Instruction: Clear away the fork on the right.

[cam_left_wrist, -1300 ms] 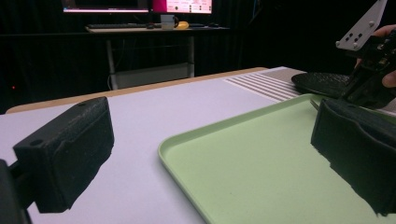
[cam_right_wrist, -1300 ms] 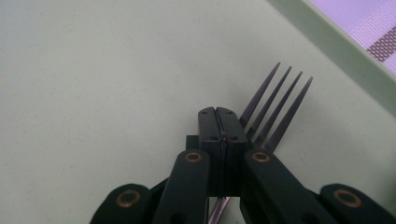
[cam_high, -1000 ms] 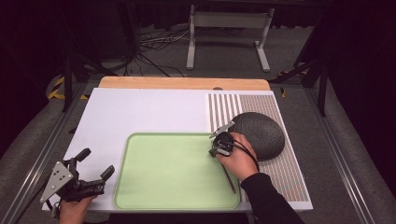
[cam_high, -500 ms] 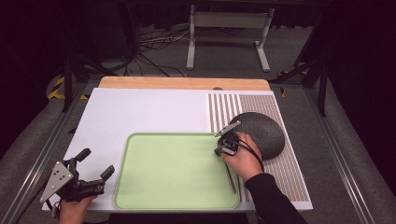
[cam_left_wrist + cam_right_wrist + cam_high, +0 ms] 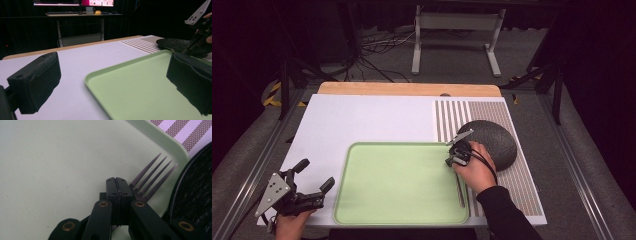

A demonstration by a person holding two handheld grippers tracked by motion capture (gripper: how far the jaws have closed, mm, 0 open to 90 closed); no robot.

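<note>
The fork (image 5: 152, 176) lies in the tray (image 5: 62, 157) at its right edge, tines near the corner beside the dark plate (image 5: 197, 195); the right gripper (image 5: 116, 181), jaws pressed together, sits over its neck. From above, a thin handle (image 5: 460, 192) shows below the right hand (image 5: 475, 167). The left gripper (image 5: 314, 177) rests spread, well apart, left of the tray.

White tabletop (image 5: 372, 120) sitting with a wooden strip (image 5: 409, 89) running along its far edge. Striped mat (image 5: 507, 145) lying on the tabletop's right part. Metal stand (image 5: 457, 30) standing on the grey floor (image 5: 562, 125) beyond the tabletop, cables (image 5: 372, 45) trailing to its left. In the left claw view, monitors (image 5: 75, 2) glowing on a far desk (image 5: 80, 15), a keyboard (image 5: 62, 12) lying there.
</note>
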